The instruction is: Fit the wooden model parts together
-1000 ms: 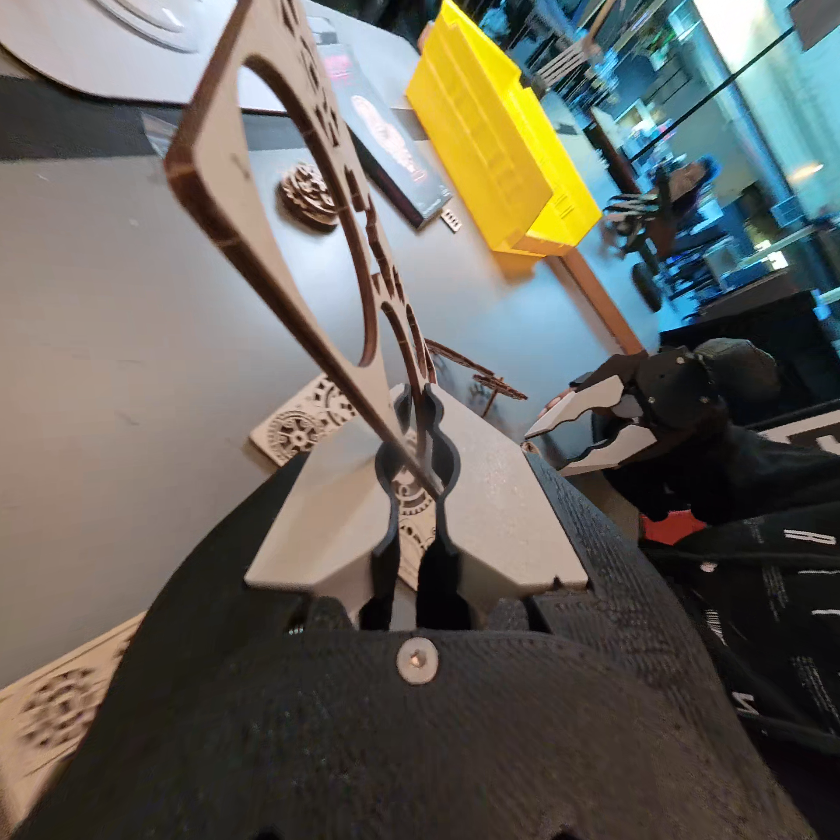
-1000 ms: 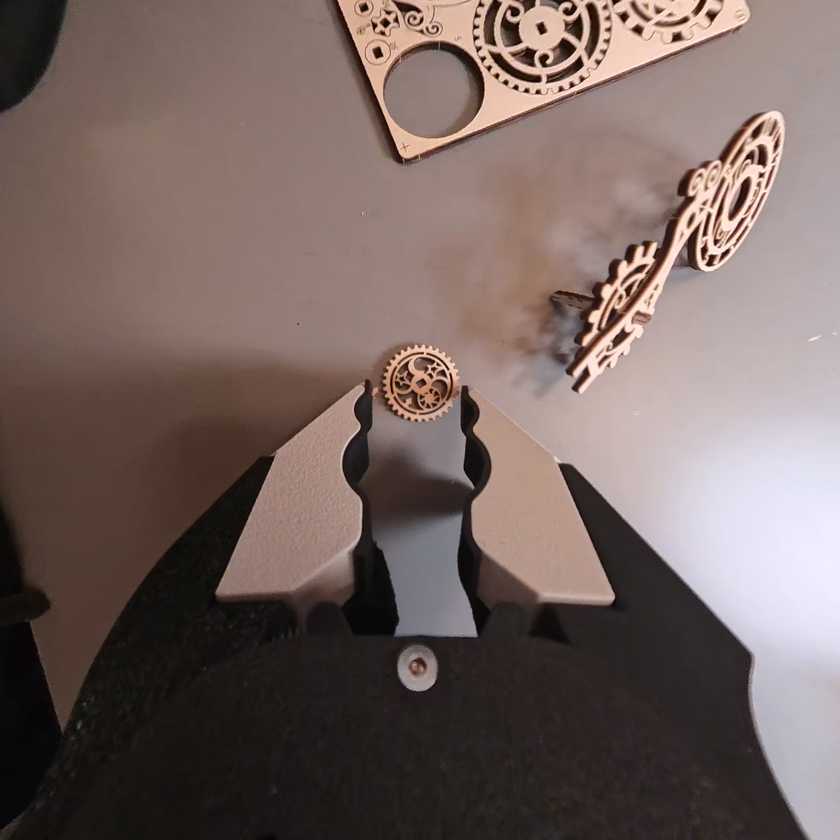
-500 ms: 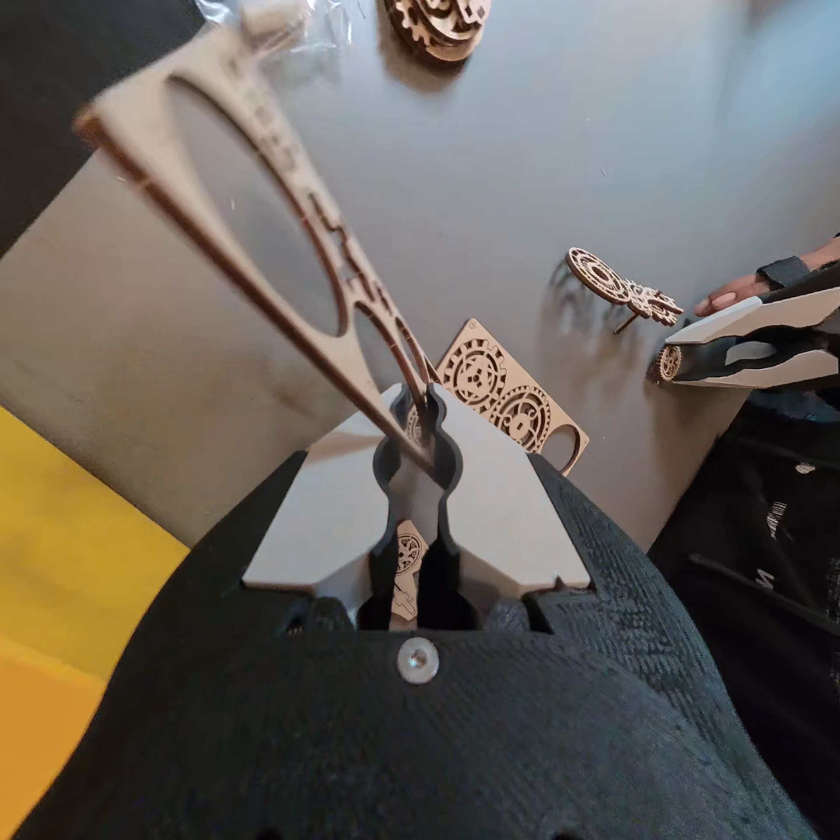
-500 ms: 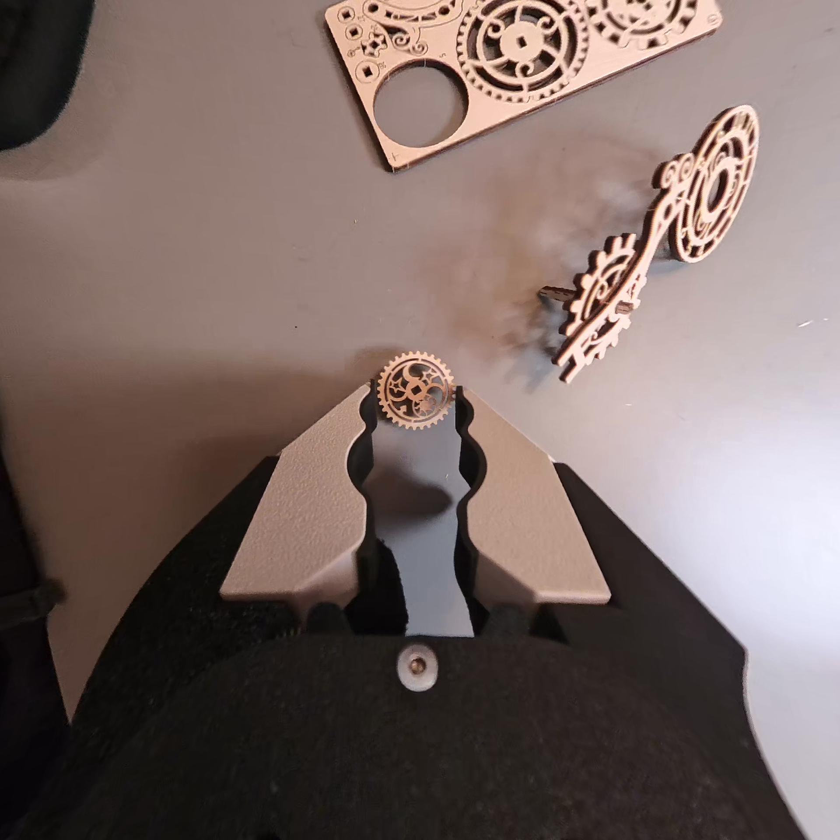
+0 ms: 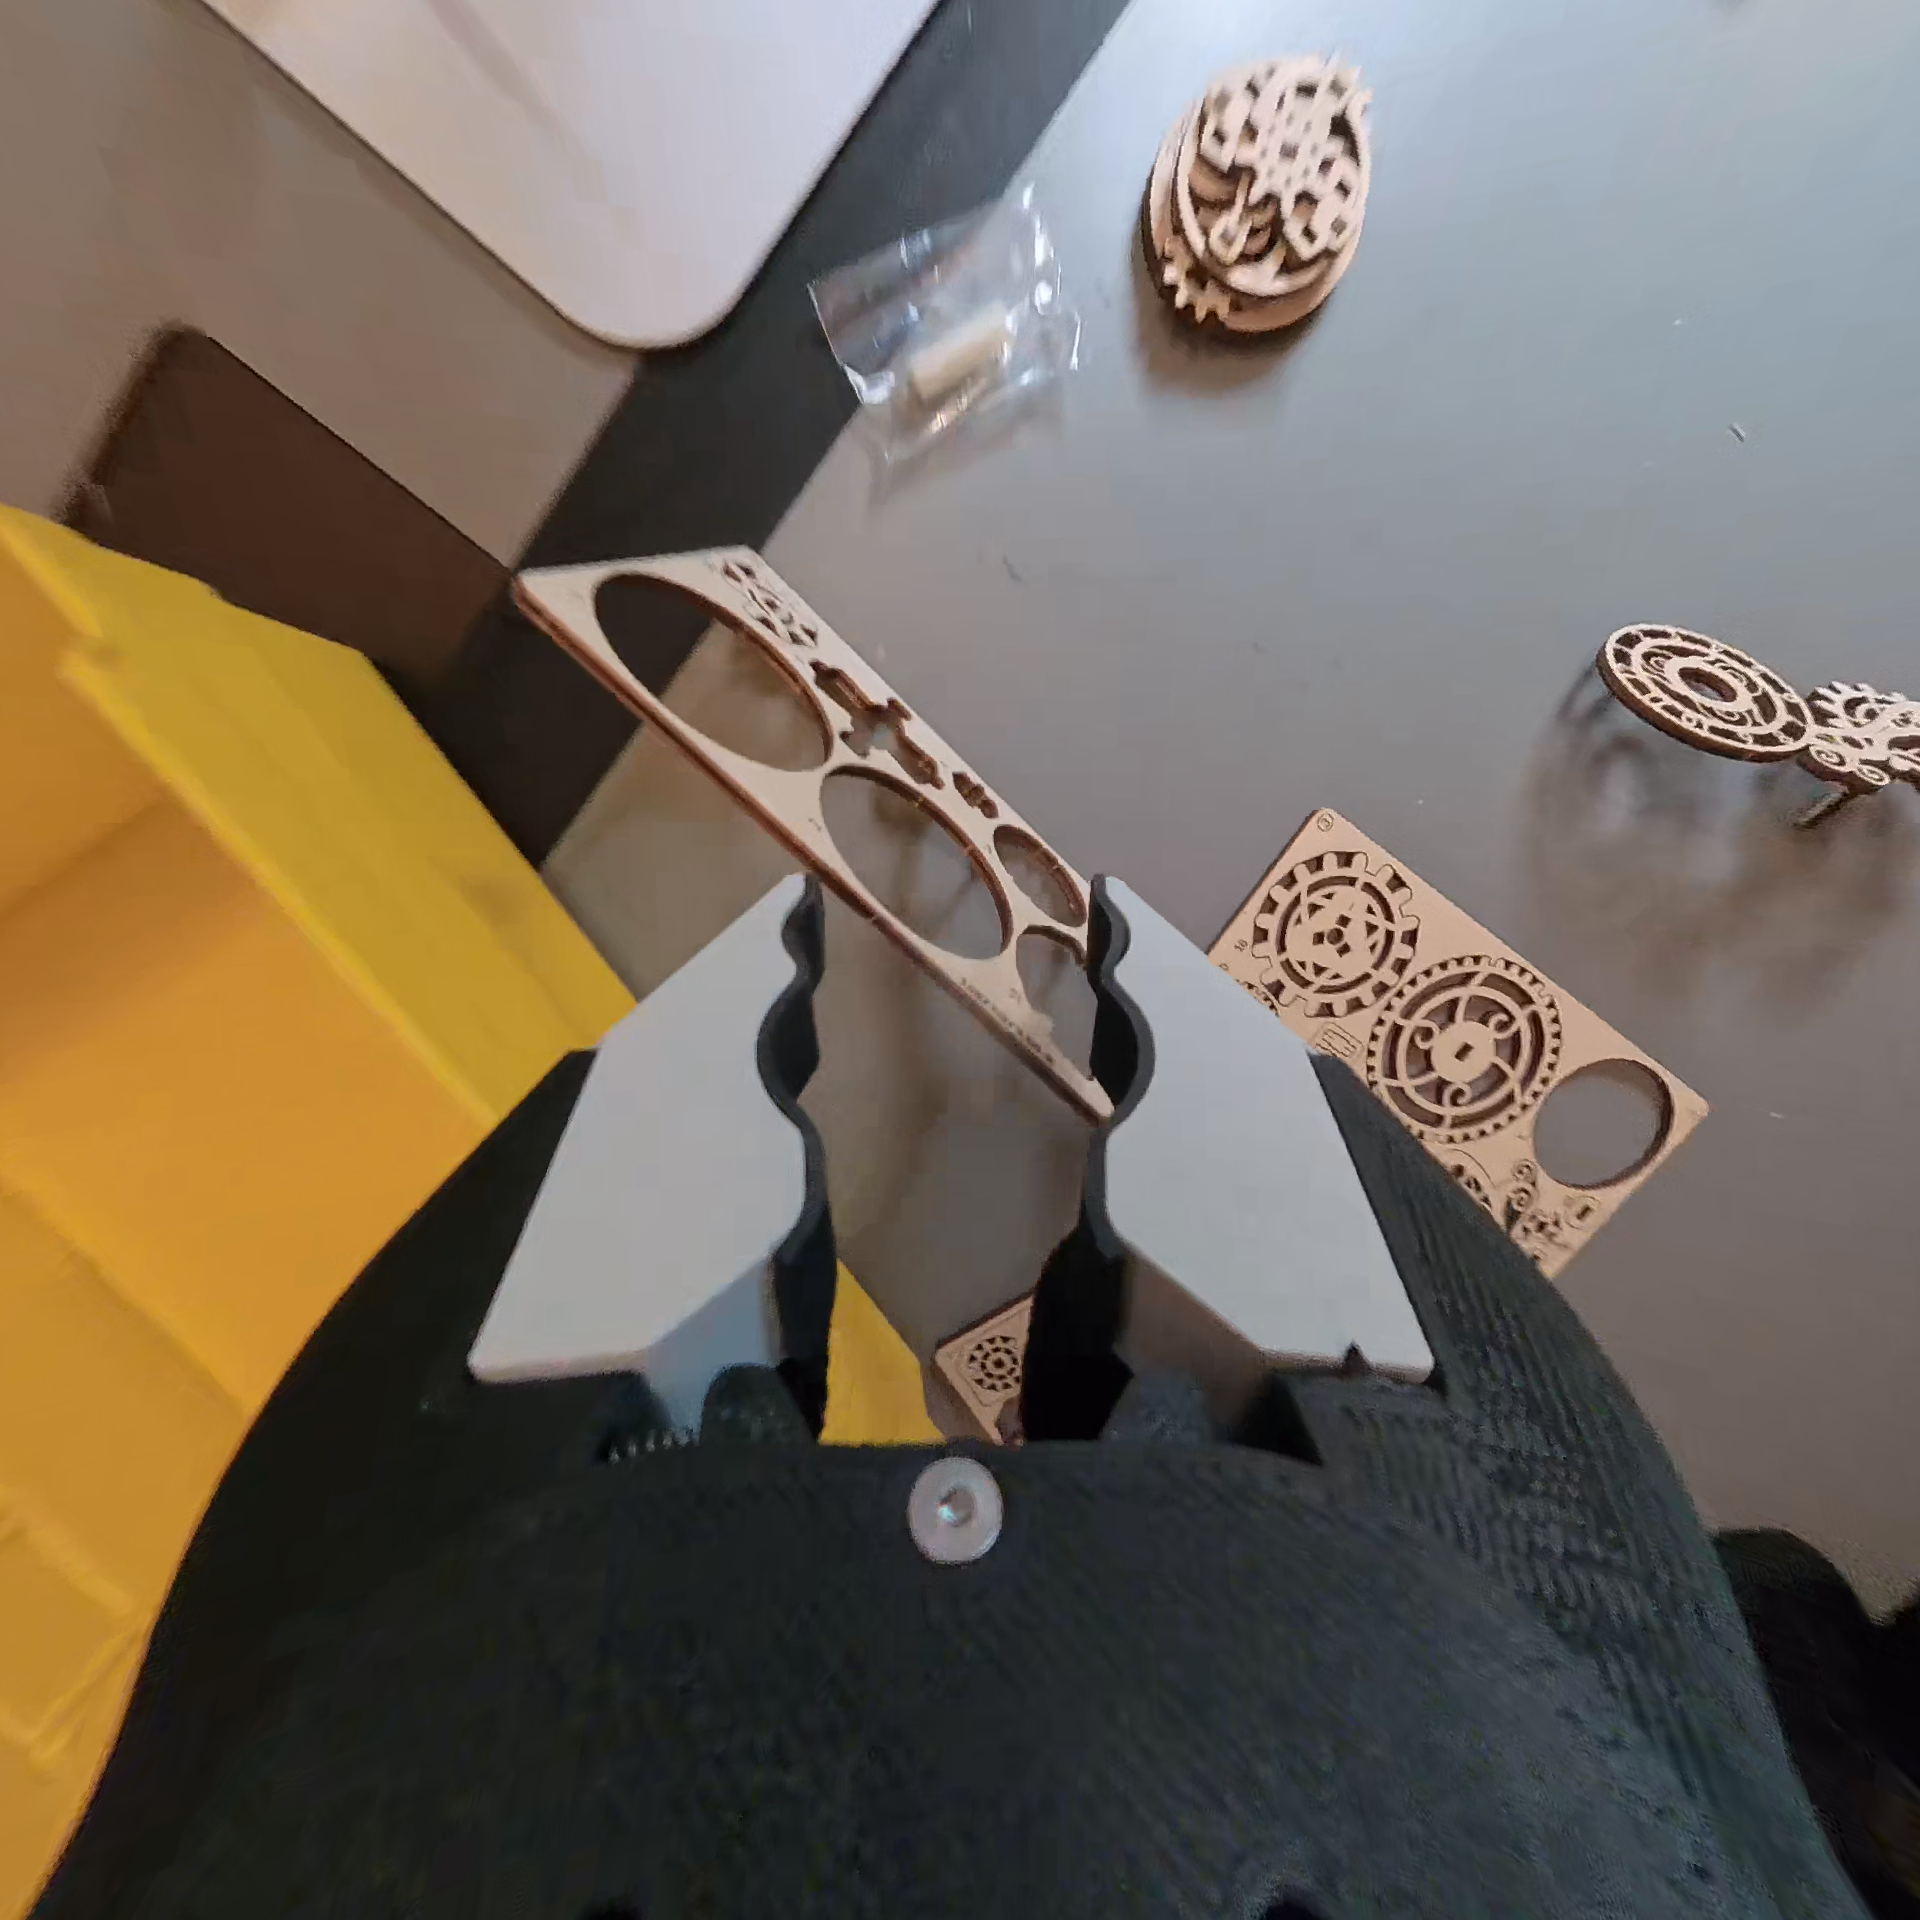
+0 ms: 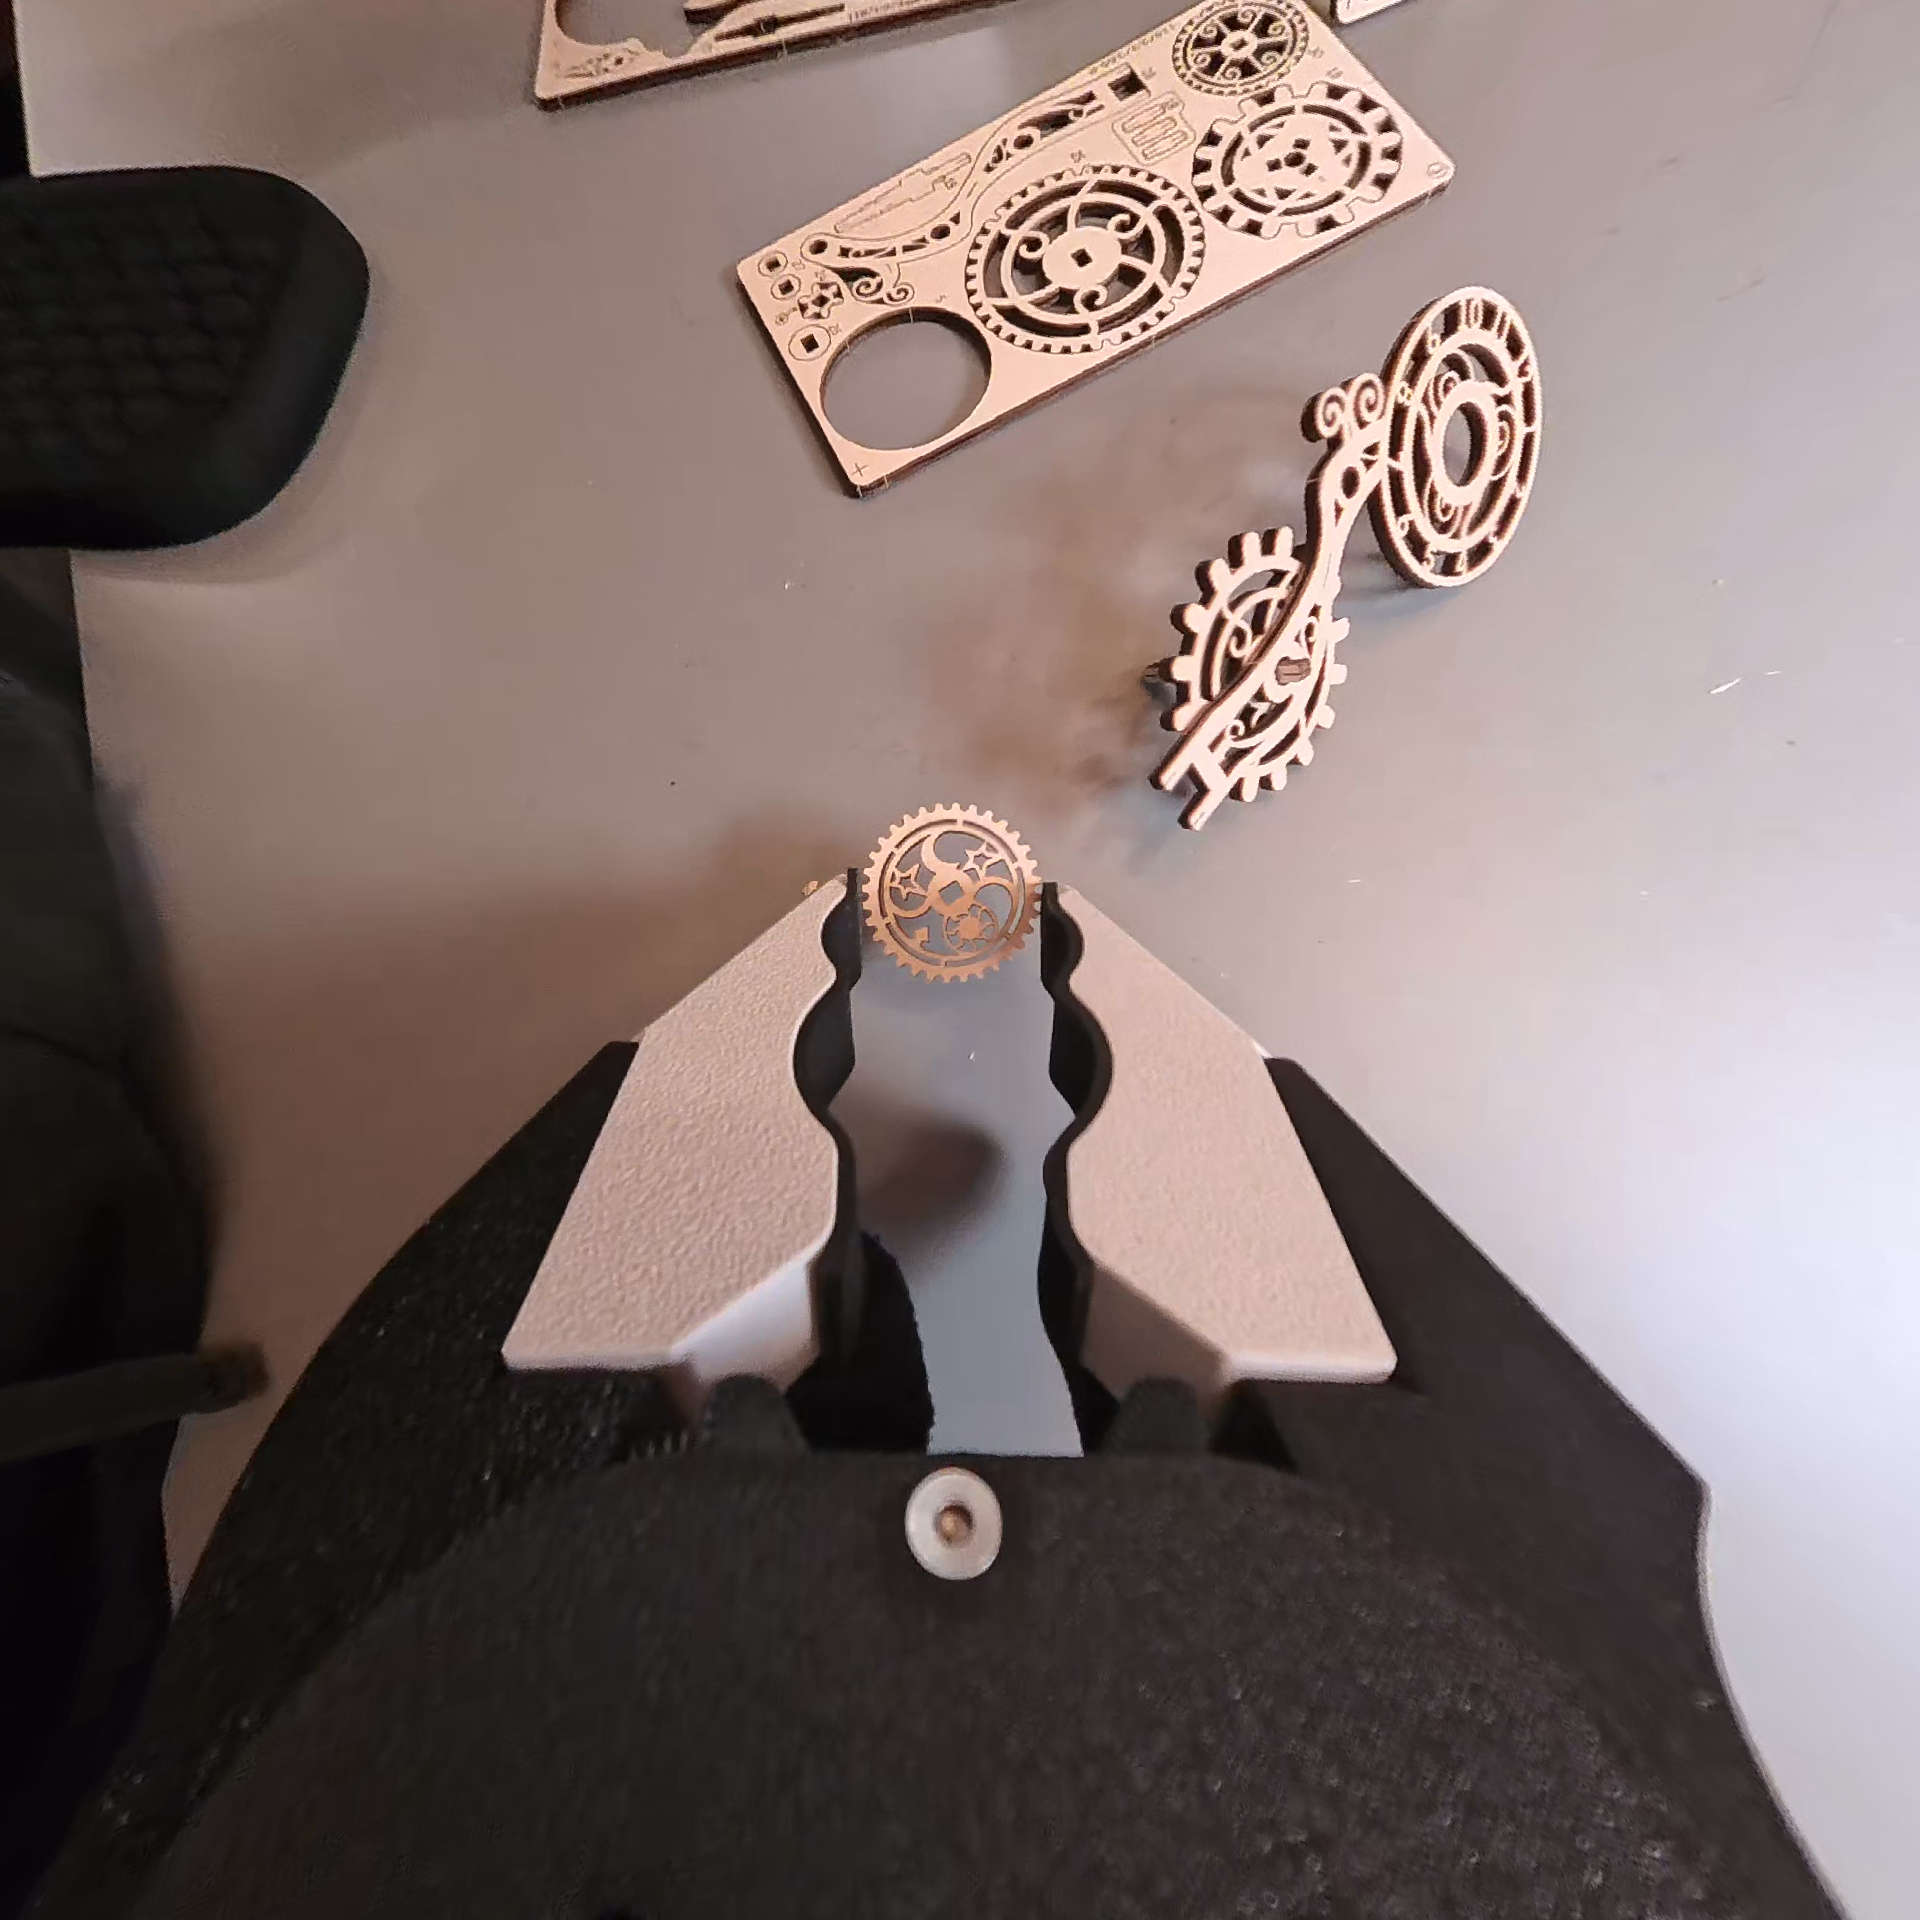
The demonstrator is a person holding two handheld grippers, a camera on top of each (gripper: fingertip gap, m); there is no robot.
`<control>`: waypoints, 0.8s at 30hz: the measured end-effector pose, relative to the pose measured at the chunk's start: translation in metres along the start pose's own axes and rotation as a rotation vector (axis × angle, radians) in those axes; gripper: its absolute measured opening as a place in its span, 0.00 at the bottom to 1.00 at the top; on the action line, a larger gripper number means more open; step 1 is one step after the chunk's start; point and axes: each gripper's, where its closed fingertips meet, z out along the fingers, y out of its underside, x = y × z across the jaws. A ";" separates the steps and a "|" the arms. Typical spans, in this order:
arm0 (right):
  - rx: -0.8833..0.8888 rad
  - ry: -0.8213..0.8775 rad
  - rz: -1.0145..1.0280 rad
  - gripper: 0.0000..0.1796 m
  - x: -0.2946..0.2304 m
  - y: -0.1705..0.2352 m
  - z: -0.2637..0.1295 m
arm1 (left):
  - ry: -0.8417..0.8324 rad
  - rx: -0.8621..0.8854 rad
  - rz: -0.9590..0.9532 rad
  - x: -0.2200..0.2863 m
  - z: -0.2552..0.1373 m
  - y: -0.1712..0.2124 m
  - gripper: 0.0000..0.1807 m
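small gear (image 6: 952, 896) pinched in right tool (image 6: 950, 914); left tool (image 5: 948, 935) spread wide.

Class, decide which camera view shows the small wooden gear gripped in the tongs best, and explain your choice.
The right wrist view. There the small gear faces the camera between the tips of the right tongs, with its teeth and cut-out pattern sharp. The left wrist view does not show this gear at all; it shows the left tongs open around an emptied wooden sheet.
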 end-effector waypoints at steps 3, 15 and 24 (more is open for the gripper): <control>0.022 0.001 0.009 0.18 0.003 -0.003 -0.003 | -0.011 0.192 0.070 0.016 -0.023 -0.020 0.28; 0.260 0.063 0.135 0.18 0.034 -0.030 -0.029 | 0.339 0.833 0.185 0.167 -0.043 -0.009 0.00; 0.385 0.083 0.182 0.18 0.041 -0.048 -0.039 | 0.462 0.898 0.064 0.229 -0.018 0.005 0.22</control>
